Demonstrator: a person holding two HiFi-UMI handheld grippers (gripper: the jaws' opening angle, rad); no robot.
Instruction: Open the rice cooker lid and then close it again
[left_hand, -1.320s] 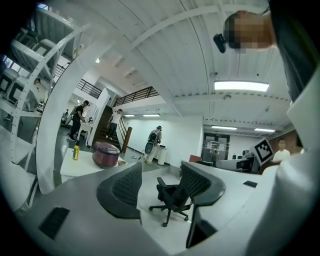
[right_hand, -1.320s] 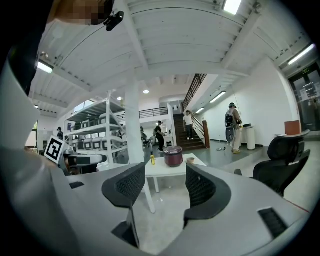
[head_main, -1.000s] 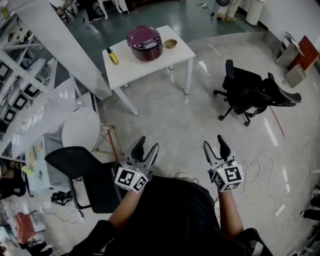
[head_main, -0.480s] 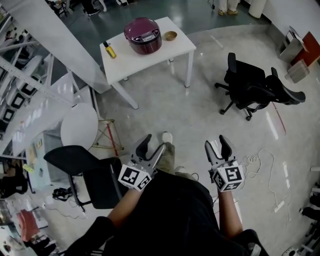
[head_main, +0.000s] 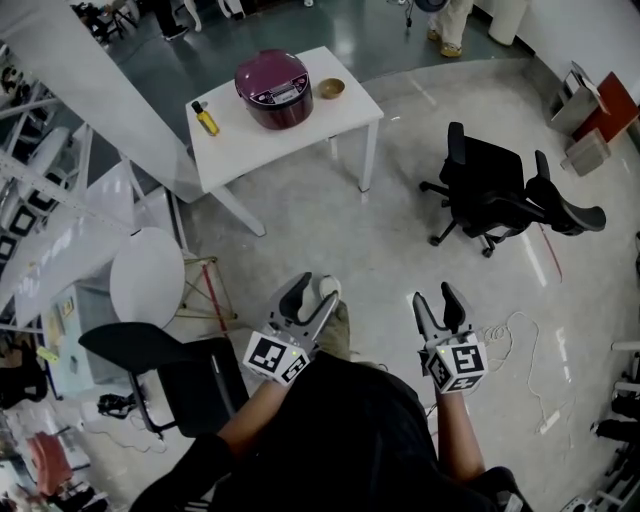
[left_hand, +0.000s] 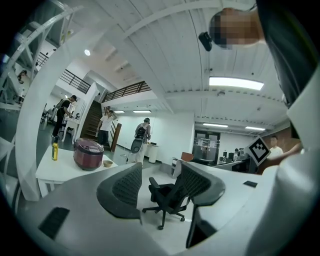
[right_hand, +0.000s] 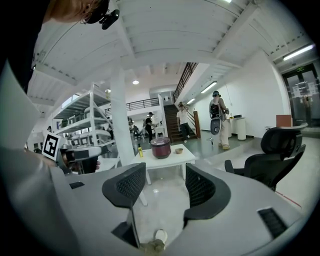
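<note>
A wide hall with a shiny grey floor, white shelving at the left and a black office chair at the right. The rice cooker — dark red, round, lid down — stands on the white bench far ahead of the person, well apart from both tools. A yellow bottle stands near it on one side and a small bowl just beside it on the other.

The shell looks glossy and probably slippery, so pinching the body seems unwise. The lid is likely stiff and hinged, and the grey panel on its near side seems the place to press or take hold.

The left tool and the right tool are held low before the person, each with jaws apart and nothing between them.
</note>
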